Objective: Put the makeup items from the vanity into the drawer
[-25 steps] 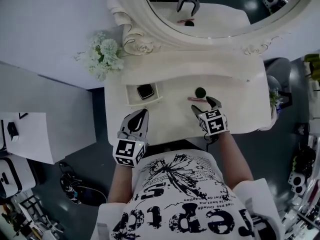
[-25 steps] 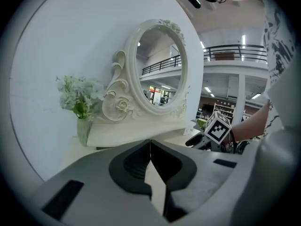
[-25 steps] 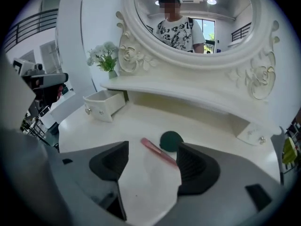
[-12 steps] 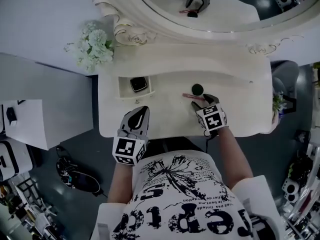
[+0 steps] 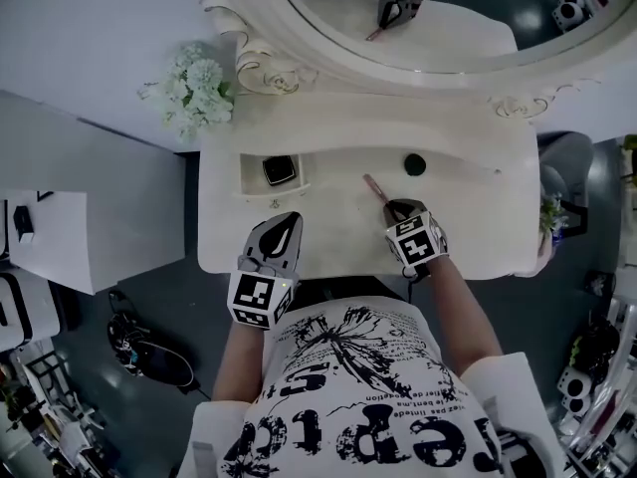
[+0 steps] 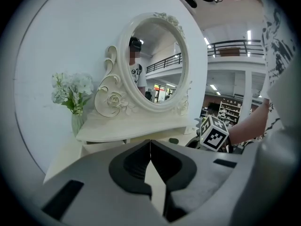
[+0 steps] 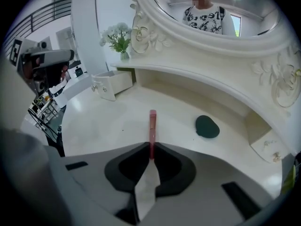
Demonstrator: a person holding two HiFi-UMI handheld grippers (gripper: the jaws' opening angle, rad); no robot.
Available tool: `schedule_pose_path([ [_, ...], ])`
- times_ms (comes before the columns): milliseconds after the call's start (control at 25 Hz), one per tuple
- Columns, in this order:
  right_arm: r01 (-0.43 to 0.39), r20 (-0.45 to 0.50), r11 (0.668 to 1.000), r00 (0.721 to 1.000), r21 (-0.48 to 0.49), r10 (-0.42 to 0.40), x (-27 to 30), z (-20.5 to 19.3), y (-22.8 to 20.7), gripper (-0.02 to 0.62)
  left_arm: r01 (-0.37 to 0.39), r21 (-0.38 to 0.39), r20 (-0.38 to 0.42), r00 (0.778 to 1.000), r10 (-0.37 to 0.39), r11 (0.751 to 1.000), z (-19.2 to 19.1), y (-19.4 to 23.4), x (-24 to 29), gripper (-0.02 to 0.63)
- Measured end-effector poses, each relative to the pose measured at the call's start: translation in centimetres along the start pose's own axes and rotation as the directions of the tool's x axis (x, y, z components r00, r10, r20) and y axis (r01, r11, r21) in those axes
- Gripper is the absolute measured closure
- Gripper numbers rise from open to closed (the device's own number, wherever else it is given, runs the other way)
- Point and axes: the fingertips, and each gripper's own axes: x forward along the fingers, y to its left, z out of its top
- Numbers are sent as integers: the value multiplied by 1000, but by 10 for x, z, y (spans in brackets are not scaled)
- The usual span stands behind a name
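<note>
Drawer (image 5: 249,179): open at centre-left of the head view, pulled out so items can drop in; a dark compact (image 5: 282,170) already lies inside.
Left gripper (image 5: 289,219): just below the drawer, jaws pressed together on nothing, apparently parked while the other hand works.
Pink stick (image 5: 374,186): slanted on the vanity top (image 5: 468,207) at centre, its near end between the right jaws.
Right gripper (image 5: 390,205): tipped steeply down to take a thin thing off a flat surface; its jaws have just been closing and now pinch the stick's end.
Round dark pot (image 5: 415,164): upper right of the stick, apart from it, likely awaiting its turn.
</note>
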Motion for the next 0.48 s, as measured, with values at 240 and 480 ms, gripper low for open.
schedule_pose_path([
  [240,6,93,1000,996,3,-6,-21,43,13,551,-7,6,26,1000,7,1000,9,18,-11,586],
  [480,-20,192,998,981,-66,33,-35,103,47,551,-28,8,53,998,28,1000,18,44,-33,586],
])
